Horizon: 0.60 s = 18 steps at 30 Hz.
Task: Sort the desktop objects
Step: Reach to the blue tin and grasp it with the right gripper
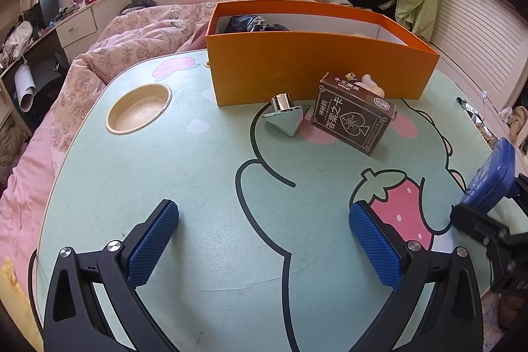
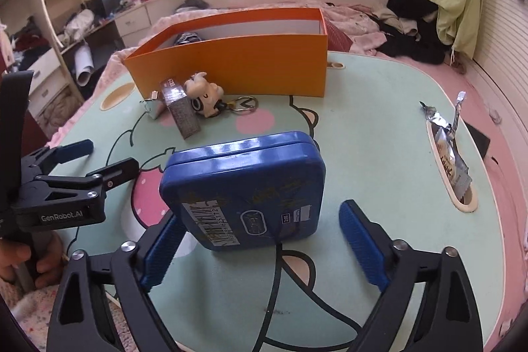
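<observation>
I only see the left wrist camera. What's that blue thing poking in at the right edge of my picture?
Observer: A blue rectangular metal tin, upright between the open pads of the right claw. There's a barcode sticker on the side facing the camera.
Operator: And the white lump behind the brown card box?
Observer: It's a white cartoon dog keychain lying on the table, with a metal key ring attached.

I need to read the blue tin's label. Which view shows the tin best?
The right wrist view: the blue tin fills the centre, barcode sticker facing the camera. The left wrist view catches only part of it at the right edge.
</observation>
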Motion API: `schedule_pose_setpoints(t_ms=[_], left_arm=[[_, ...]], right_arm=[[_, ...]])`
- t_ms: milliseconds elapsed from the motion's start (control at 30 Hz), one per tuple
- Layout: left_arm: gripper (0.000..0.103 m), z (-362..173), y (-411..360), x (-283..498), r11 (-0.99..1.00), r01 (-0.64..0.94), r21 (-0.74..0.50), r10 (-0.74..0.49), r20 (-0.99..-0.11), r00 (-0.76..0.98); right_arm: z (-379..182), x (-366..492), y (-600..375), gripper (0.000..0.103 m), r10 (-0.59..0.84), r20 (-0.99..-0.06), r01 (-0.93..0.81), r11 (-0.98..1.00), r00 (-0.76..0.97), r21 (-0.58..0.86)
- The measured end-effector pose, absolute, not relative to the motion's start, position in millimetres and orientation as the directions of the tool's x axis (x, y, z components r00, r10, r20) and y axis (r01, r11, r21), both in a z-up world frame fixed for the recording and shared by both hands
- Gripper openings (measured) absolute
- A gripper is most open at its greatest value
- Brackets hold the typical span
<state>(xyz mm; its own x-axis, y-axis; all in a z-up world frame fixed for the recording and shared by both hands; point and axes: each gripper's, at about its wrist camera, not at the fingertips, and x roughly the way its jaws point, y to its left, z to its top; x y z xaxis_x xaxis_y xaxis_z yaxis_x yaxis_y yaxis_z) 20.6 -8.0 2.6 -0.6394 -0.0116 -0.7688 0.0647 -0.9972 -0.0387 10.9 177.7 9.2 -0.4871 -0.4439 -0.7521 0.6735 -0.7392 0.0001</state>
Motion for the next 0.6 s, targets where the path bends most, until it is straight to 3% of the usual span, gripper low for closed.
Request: schedule_pose_setpoints(t_ms=[200,600], left_arm=[[0.103,3.4,-8.3,20.9,-0.998,0.06,-0.036,-0.011,-0.769,-0.639],[0.103,15.9,-20.0,20.1,-0.996,0.028,-0.09,0.05,-0.753,-0.656]], right_arm=[[3.1,18.0,165.5,0.102,-0.389,-0.763,0.682,-0.725,-0.516,-0.092],[-0.1,15.7,168.4,0.103,-0.399,-0.762,0.686,-0.724,-0.509,-0.079]])
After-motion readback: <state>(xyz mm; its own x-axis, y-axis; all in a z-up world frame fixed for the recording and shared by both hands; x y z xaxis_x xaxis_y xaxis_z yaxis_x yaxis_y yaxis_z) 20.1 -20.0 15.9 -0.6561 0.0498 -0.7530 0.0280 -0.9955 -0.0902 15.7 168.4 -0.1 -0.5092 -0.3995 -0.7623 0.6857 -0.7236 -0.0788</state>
